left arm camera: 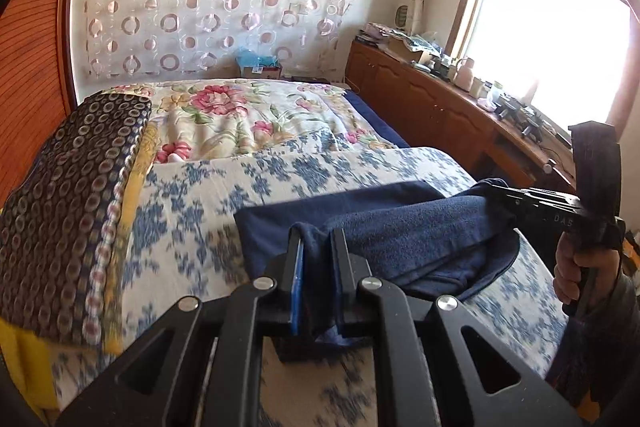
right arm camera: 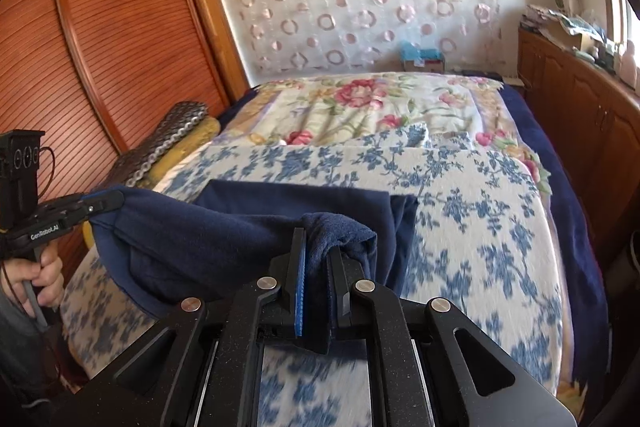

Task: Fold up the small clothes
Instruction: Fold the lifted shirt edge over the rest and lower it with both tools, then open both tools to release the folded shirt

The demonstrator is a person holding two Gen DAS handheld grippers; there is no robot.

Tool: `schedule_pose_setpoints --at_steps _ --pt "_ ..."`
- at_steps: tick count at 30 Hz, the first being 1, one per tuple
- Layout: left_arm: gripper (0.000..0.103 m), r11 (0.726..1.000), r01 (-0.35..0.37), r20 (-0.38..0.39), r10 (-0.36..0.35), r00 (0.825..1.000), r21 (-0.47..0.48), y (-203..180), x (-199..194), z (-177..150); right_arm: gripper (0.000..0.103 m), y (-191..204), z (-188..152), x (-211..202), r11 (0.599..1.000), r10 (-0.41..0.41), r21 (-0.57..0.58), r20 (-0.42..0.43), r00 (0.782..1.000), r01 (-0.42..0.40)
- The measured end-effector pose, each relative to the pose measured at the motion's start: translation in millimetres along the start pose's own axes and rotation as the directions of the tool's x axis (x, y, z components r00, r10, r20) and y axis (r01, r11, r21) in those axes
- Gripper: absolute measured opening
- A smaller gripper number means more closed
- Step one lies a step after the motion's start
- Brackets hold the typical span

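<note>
A navy blue garment [left arm camera: 404, 227] lies on the blue-flowered blanket [left arm camera: 224, 187], its near edge lifted off the bed. My left gripper [left arm camera: 318, 239] is shut on one corner of that edge, with cloth bunched between the pads. My right gripper [right arm camera: 320, 239] is shut on the other corner, fabric draped over its fingers. The garment [right arm camera: 208, 231] sags between the two grippers, while its far part lies flat on the blanket [right arm camera: 480, 227]. In the left wrist view the right gripper [left arm camera: 496, 189] shows at the right, held by a hand [left arm camera: 576, 267]. In the right wrist view the left gripper [right arm camera: 96, 205] shows at the left.
A rose-patterned quilt [left arm camera: 240, 115] covers the far half of the bed. Folded patterned bedding [left arm camera: 68, 207] is stacked along the left side by a slatted wooden wardrobe [right arm camera: 100, 47]. A wooden cabinet [left arm camera: 440, 107] crowded with small items runs under the window on the right.
</note>
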State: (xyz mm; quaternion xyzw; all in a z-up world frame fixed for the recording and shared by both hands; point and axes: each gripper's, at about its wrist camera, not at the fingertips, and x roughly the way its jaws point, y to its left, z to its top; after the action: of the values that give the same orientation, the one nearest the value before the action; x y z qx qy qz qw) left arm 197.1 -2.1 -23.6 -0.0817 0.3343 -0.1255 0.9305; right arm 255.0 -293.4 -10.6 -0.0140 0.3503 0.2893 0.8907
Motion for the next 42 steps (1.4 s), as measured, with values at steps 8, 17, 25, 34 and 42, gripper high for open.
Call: schedule_pose_setpoints --at_steps 8,17,25,34,42 --pt "0.010 1.000 -0.019 -0.041 0.018 0.999 -0.014 20.3 53.4 10.7 0.007 -24.2 16.7 44.5 0.999 -0.033 0.041 -0.010 0.999 0.033" --pt "0.046 0.998 -0.020 0.000 0.020 1.000 0.054 16.7 41.9 16.4 0.015 -12.7 24.1 47.3 0.995 -0.081 -0.066 -0.008 0.997 0.080" --pt "0.057 0.997 -0.006 -0.011 0.007 1.000 0.070 17.6 12.6 -7.2 0.054 -13.7 23.5 22.5 0.983 -0.135 -0.123 0.039 0.990 0.139" --pt "0.057 0.998 -0.005 -0.120 0.013 0.993 0.068 21.4 41.9 -25.2 0.054 -22.5 1.6 20.9 0.977 -0.088 -0.195 -0.017 0.996 0.083" --pt "0.057 0.995 -0.040 -0.140 0.052 0.989 0.088 15.8 64.7 -17.1 0.054 -28.7 -6.0 19.1 0.971 -0.114 -0.215 -0.034 0.993 0.104"
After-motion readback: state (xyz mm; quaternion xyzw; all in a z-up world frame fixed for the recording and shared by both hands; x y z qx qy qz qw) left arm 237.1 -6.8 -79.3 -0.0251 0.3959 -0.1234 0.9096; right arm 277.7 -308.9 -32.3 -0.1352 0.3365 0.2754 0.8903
